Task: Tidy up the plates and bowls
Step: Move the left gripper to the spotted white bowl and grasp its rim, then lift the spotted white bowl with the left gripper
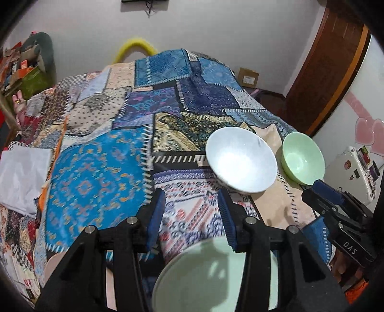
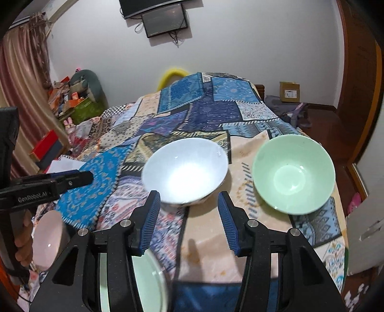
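Four bowls on the patchwork bedspread: white bowl centre, green bowl at 3 o'clock, second green bowl at 6, pink bowl at 8 (partly hidden). Left gripper and right gripper: fingers apart, empty. Bedroom, wall screen at 12

Two bowls sit side by side on the bed — one bowl left, the other bowl right — a plate nearer.
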